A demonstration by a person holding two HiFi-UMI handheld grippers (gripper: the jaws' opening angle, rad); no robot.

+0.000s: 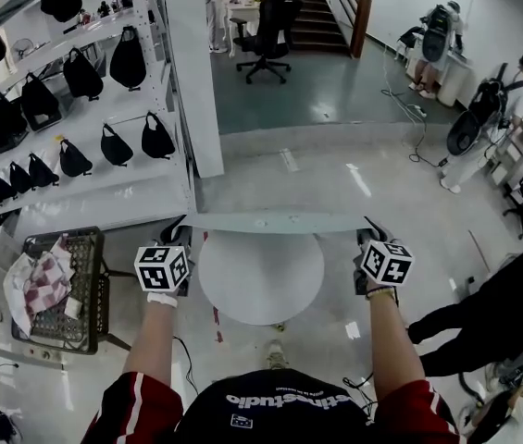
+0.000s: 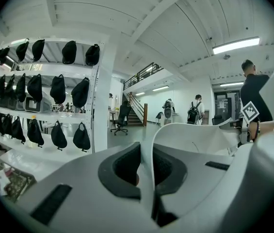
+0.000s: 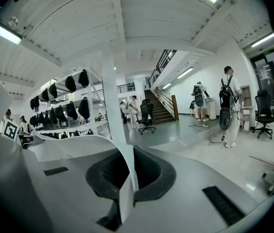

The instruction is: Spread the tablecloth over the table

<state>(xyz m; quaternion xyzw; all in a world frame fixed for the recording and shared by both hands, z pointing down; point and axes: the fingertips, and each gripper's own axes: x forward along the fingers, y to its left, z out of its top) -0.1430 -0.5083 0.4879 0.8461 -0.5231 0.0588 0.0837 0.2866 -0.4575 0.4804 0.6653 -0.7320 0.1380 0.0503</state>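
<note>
- two grips to check: is the left claw (image 2: pixel 144 171) really shut on the tablecloth (image 1: pixel 275 221)?
- yes, pinched tight on an edge of it. the right claw (image 3: pixel 127 178) is clamped on the other end the same way. the cloth hangs stretched in the air between them, over the far edge of the round counter (image 1: pixel 261 280).
- what's the risk?
- thin fabric in a narrow bite could slip out under a hard tug. seen edge-on, it's probably not centred, so it may land lopsided.
</note>
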